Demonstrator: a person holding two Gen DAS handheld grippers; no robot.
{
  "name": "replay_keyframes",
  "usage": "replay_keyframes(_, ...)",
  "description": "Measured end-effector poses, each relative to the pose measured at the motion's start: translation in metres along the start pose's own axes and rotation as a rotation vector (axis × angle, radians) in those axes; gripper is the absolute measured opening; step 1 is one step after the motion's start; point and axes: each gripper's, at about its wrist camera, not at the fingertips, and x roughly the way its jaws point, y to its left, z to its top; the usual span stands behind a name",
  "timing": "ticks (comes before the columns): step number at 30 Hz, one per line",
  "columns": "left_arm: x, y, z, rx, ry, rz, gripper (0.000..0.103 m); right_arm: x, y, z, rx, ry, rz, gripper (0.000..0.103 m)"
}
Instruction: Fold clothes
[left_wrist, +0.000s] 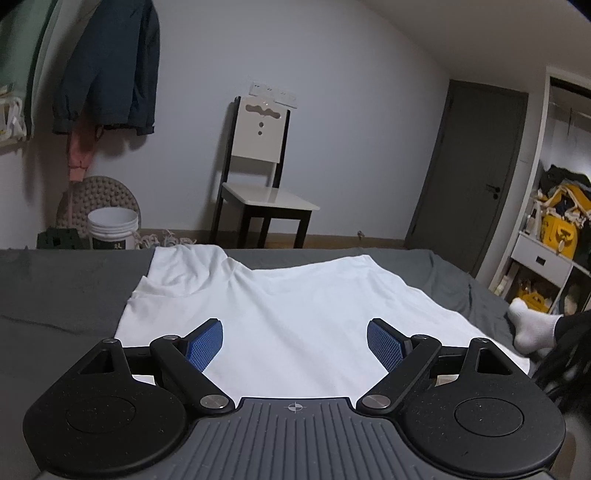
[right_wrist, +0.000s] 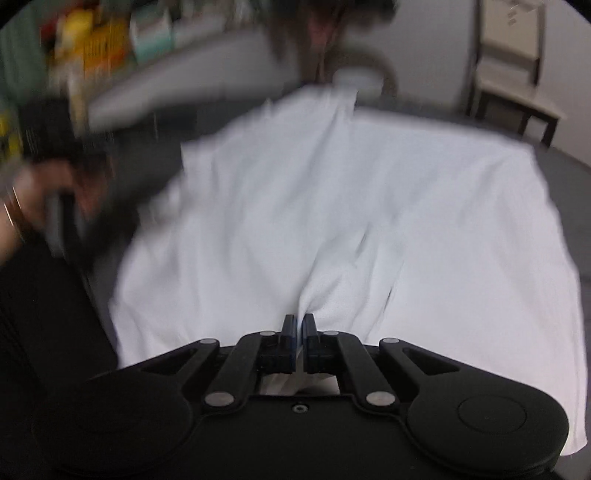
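Left wrist view: low over the bed (left_wrist: 55, 288), level, facing the far wall and chair (left_wrist: 258, 177). Right wrist view: close, tilted down, blurred. The 2 views share the white shirt (left_wrist: 295, 302) (right_wrist: 406, 221), chair (right_wrist: 517, 74).

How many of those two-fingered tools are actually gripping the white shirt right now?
1. The right tool is pinched shut on the white shirt at its near edge. The left tool hangs open above it, holding nothing.

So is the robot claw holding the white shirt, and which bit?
The right gripper is shut on the white shirt, pinching a bunched fold at its near edge. The left gripper is open above the shirt, holding nothing.
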Motion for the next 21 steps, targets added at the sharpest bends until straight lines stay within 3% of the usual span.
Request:
replay_keyframes(3, -0.002, -0.003, 0.004, 0.034, -0.006, -0.007, 0.086, -0.042, -0.003, 0.025, 0.022, -0.121, 0.034, 0.004)
replay_keyframes(6, -0.002, -0.005, 0.007, 0.045, -0.013, -0.031, 0.086, -0.064, -0.012, 0.048, 0.032, -0.177, 0.03, 0.004)
replay_keyframes(10, -0.001, -0.006, 0.007, 0.064, -0.003, -0.045, 0.086, -0.062, -0.047, 0.074, 0.195, -0.198, 0.084, 0.004)
replay_keyframes(13, -0.002, -0.006, 0.007, 0.069, 0.004, -0.055, 0.086, -0.041, -0.067, 0.089, 0.213, -0.182, 0.059, 0.004)
replay_keyframes(15, -0.003, -0.004, 0.007, 0.059, 0.008, -0.071, 0.086, -0.018, -0.079, 0.091, 0.193, -0.141, 0.005, 0.004)
replay_keyframes(21, -0.004, -0.006, 0.007, 0.069, 0.026, -0.101, 0.086, 0.043, -0.125, 0.041, 0.26, 0.272, -0.124, 0.004)
